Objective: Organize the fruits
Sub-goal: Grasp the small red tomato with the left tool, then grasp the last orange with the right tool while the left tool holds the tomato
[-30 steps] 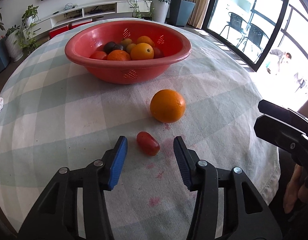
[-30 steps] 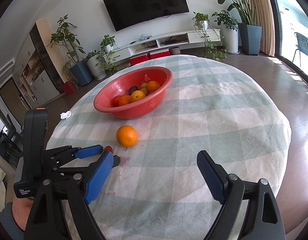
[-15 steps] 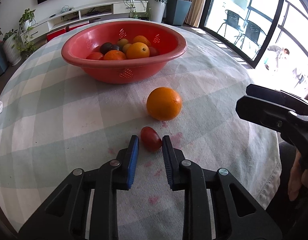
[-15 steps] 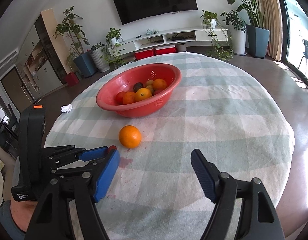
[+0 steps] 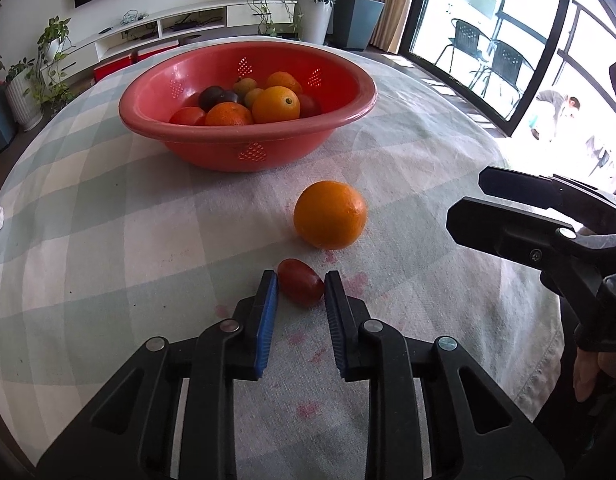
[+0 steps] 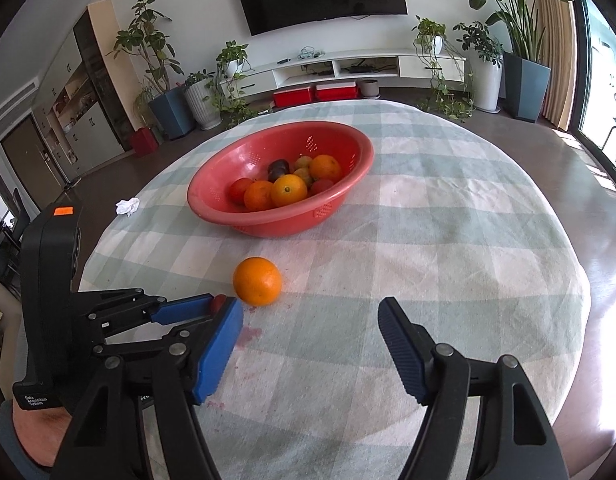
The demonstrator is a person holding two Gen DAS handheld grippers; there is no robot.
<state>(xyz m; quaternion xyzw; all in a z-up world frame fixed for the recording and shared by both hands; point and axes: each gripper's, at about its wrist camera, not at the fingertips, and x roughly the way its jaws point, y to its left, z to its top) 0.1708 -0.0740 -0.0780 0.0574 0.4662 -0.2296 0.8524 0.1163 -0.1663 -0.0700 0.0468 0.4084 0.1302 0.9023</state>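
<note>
Closing in low over the checked tablecloth, the left gripper has its blue-padded fingers on either side of a small red tomato, the pads right against its flanks, though I cannot tell for sure whether they are actually pressing on it; the tomato sits on the cloth among some pinkish stains. Just beyond it, near but not touching, lies a loose orange. Farther back on the table stands the red colander bowl, holding several oranges, a few red tomatoes, a dark plum and some yellowish fruit. From the other side, the right gripper hovers above bare cloth with its jaws spread wide apart and nothing between them, off to the right of the orange. In that view the left gripper shows from the side, with only a sliver of the tomato visible between its blue tips. A crumpled white tissue lies near the table's far-left edge, well apart from the bowl.
</note>
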